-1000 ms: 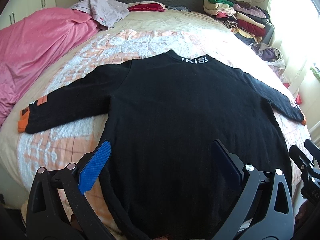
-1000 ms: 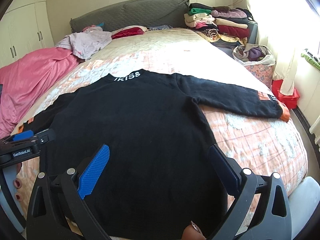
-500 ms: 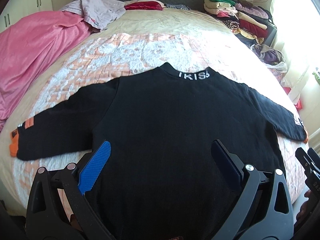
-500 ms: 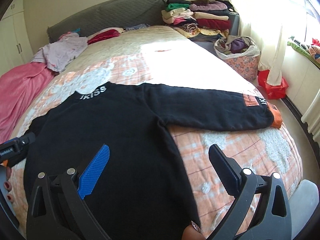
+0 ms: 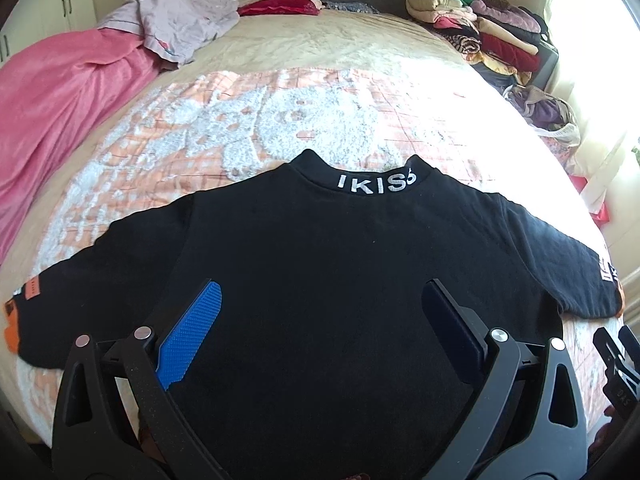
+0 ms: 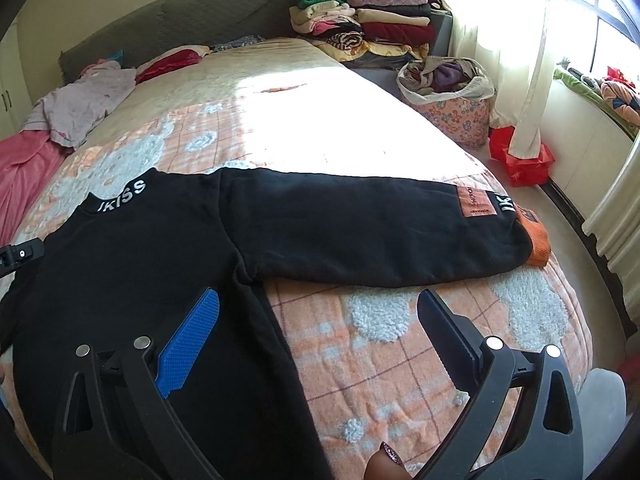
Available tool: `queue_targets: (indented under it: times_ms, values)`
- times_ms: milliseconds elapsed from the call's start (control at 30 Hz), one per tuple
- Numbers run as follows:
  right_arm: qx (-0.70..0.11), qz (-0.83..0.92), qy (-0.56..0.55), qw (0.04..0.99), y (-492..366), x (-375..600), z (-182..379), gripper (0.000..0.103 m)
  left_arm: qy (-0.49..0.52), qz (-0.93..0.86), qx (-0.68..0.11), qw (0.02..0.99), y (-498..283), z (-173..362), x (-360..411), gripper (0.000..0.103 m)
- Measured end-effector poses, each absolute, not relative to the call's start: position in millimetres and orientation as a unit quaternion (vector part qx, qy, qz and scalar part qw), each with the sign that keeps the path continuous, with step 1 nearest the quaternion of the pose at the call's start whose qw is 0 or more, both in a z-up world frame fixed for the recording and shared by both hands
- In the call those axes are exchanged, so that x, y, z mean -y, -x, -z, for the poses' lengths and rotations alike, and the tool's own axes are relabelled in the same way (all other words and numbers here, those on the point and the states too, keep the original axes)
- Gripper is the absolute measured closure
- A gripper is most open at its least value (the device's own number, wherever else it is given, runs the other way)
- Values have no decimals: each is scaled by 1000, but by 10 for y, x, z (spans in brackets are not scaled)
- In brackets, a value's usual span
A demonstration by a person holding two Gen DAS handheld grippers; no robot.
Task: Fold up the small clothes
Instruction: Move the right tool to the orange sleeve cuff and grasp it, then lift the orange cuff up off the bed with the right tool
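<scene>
Left tool (image 5: pixel 320 316): I read its jaws as spread wide, nothing between them, hovering over the lower body of the black sweatshirt (image 5: pixel 320 280). Right tool (image 6: pixel 318 320): jaws likewise spread and empty, left pad over the sweatshirt's side edge, right pad over bare bedspread (image 6: pixel 400 360). A fingertip with a glittered nail (image 6: pixel 390 458) shows at 6 o'clock in the right wrist view.

The sweatshirt lies flat and unfolded on the bed, hem toward me, collar with white lettering (image 5: pixel 376 184) at 12 o'clock. Both sleeves are stretched out sideways: one toward 9 o'clock ending in an orange cuff (image 5: pixel 11 334), the other toward 3 o'clock, with an orange patch (image 6: pixel 476 202) and an orange cuff (image 6: pixel 534 236) near the bed's edge.

Beyond the collar, open bedspread in strong sunlight. At 10 o'clock, a pink blanket (image 5: pixel 60 92) along the bed's side, with a pale lilac garment (image 5: pixel 180 28) past it. At 1 o'clock, a stack of folded clothes (image 6: pixel 368 26) near the headboard (image 6: pixel 180 20); a floral basket (image 6: pixel 452 100) of clothes stands on the floor beside the bed.
</scene>
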State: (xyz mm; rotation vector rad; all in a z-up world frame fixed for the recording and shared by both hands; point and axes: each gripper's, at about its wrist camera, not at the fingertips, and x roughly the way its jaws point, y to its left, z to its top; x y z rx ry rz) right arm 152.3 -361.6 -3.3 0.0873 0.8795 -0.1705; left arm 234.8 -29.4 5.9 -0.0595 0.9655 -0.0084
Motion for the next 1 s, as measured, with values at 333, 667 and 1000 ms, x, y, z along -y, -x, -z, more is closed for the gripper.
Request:
queue_targets:
  times_ms: [333,667,1000]
  values:
    - [-439,140,-179,869,-1746,4472,274,4,25,23,-461,887,-2623,153,385,9]
    - [-424,215,-342,810,-1791,5462,552,4,27,41,-478,877,-2791,382,294,9]
    - [-354,223,-414,809,-1871,5881,650,26,40,43,-475,878,-2737,371,63,9]
